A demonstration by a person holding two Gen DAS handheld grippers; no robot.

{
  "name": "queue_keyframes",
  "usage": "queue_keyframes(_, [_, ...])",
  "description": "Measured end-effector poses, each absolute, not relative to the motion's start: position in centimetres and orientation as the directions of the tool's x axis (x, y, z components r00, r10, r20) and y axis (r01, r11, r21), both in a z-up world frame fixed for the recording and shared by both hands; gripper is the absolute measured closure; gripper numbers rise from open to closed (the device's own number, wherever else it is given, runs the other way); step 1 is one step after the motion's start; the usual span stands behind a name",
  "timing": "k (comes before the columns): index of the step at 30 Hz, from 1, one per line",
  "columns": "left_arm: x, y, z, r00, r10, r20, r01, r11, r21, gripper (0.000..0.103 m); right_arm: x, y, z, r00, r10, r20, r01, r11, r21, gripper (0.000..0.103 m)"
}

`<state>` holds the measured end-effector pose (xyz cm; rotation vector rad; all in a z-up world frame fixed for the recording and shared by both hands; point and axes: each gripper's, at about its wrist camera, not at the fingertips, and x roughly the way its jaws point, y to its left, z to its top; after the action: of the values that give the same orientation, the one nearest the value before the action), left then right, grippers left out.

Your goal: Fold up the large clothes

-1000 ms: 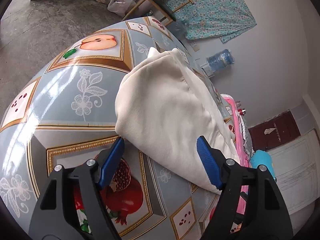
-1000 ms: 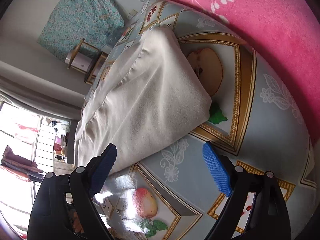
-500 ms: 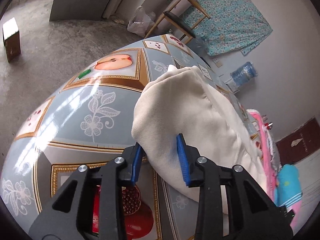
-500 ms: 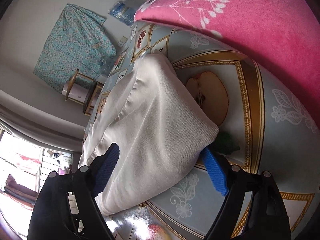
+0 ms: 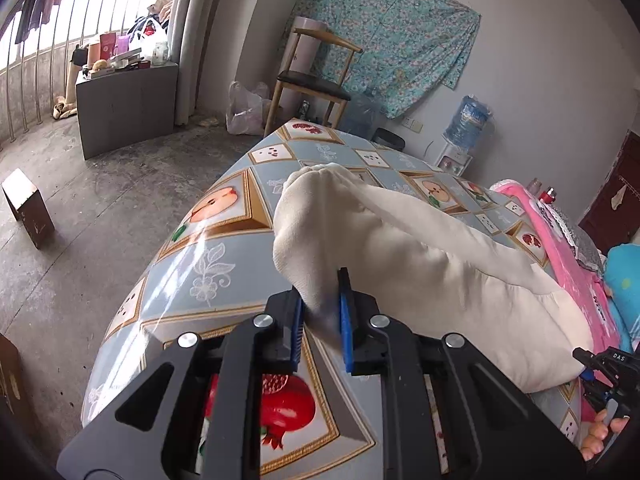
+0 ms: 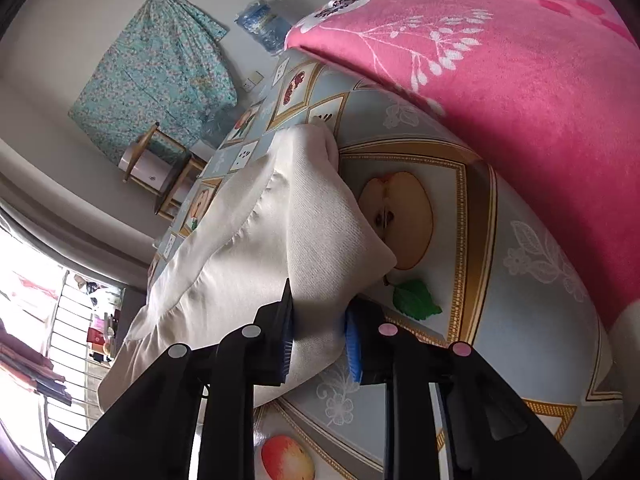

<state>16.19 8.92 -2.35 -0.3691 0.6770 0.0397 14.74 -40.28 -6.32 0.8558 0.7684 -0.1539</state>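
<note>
Two grippers are closing on one cream garment (image 5: 420, 256), which lies folded on a table covered with a fruit-patterned oilcloth (image 5: 224, 248). A near corner of the garment is pinched between the blue pads of the left gripper (image 5: 322, 316), and that corner is raised off the cloth, so that a fold of fabric is drawn up towards the camera. In the left wrist view the rest of the garment is seen stretching away to the right and resting on the table.

The other near corner is caught between the pads of the right gripper (image 6: 318, 332), with the cream fabric (image 6: 280, 240) filling the narrow gap between them; the jaws of both tools are drawing together with cloth between them. In the right wrist view the garment is seen running to the far left, beside a printed apple half (image 6: 400, 220) and a green leaf (image 6: 416, 300).

A pink blanket (image 6: 500, 88) is spread along the right edge of the table. A wooden chair (image 5: 316, 80) is placed at the far end, before a turquoise floral cloth (image 5: 384, 36) hung on the wall. A water bottle (image 5: 468, 120) is set by the wall, further right. At the lower right of the left wrist view, the right gripper's black body is partly visible, with a person's fingers (image 5: 600, 432) below it.
</note>
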Motion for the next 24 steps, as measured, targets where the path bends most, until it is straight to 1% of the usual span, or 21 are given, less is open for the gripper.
queue_keyframes(4, [14.1,10.4,-4.0,0.726,-0.116,-0.678,-0.171,0.924,-0.341,0.088,13.0,-40.3,-7.0,0.706,0.229,-0.670,0.403,0.648,0.646,0.081])
queue_keyframes(5, [14.0,10.5,-4.8,0.704,-0.123,-0.699,-0.172,0.926,-0.337,0.086,12.9,-40.3,-7.4,0.691,0.242,-0.681,0.398,0.660,0.638,0.080])
queue_keyframes(7, [13.8,11.4,-6.2,0.677,-0.147,-0.721,-0.181,0.916,-0.357,0.079,12.7,-41.1,-8.6,0.673,0.274,-0.686,0.405,0.640,0.653,0.074])
queue_keyframes(8, [13.7,12.1,-6.6,0.670,-0.166,-0.723,-0.190,0.903,-0.384,0.073,12.4,-41.7,-8.9,0.672,0.306,-0.674,0.401,0.614,0.679,0.072])
queue_keyframes(9, [13.5,12.9,-6.7,0.670,-0.168,-0.723,-0.206,0.894,-0.398,0.063,12.0,-42.3,-8.8,0.674,0.322,-0.665,0.401,0.597,0.695,0.068])
queue_keyframes(10, [13.1,13.5,-6.5,0.677,-0.135,-0.723,-0.233,0.893,-0.384,0.060,11.5,-42.7,-8.3,0.676,0.307,-0.670,0.406,0.604,0.686,0.063])
queue_keyframes(11, [12.6,14.2,-5.9,0.692,-0.088,-0.717,-0.260,0.896,-0.360,0.058,10.8,-43.2,-7.5,0.683,0.258,-0.684,0.419,0.629,0.655,0.060])
queue_keyframes(13, [11.6,15.5,-4.6,0.718,-0.031,-0.695,-0.289,0.895,-0.339,0.057,9.2,-43.4,-4.9,0.695,0.098,-0.712,0.459,0.702,0.544,0.051])
queue_keyframes(15, [11.0,16.1,-3.3,0.741,-0.013,-0.671,-0.288,0.897,-0.336,0.057,8.8,-42.2,-2.7,0.707,0.017,-0.707,0.442,0.770,0.460,0.050])
queue_keyframes(17, [11.6,14.7,-2.0,0.752,-0.055,-0.657,-0.219,0.919,-0.327,0.057,9.9,-39.5,-1.5,0.715,0.013,-0.699,0.359,0.852,0.382,0.048])
queue_keyframes(18, [12.2,13.5,-1.6,0.749,-0.086,-0.657,-0.171,0.933,-0.317,0.057,10.7,-38.2,-1.5,0.716,0.025,-0.698,0.310,0.884,0.350,0.044])
queue_keyframes(19, [12.9,12.0,-1.4,0.740,-0.112,-0.664,-0.125,0.946,-0.300,0.057,11.7,-36.7,-1.6,0.709,0.039,-0.704,0.262,0.912,0.315,0.044])
queue_keyframes(20, [13.9,10.3,-1.5,0.713,-0.143,-0.686,-0.070,0.960,-0.273,0.051,12.8,-35.5,-2.0,0.699,0.058,-0.713,0.216,0.933,0.288,0.044])
queue_keyframes(21, [15.0,8.5,-2.0,0.671,-0.166,-0.722,-0.009,0.972,-0.233,0.047,13.8,-34.4,-2.6,0.686,0.077,-0.724,0.172,0.949,0.264,0.044])
queue_keyframes(23, [16.5,6.2,-3.5,0.635,-0.135,-0.761,0.018,0.987,-0.160,0.047,15.3,-33.7,-4.1,0.658,0.071,-0.750,0.147,0.964,0.221,0.044])
queue_keyframes(24, [17.0,5.8,-4.6,0.615,-0.137,-0.777,0.031,0.988,-0.149,0.047,16.0,-33.8,-4.9,0.642,0.069,-0.763,0.136,0.970,0.201,0.044])
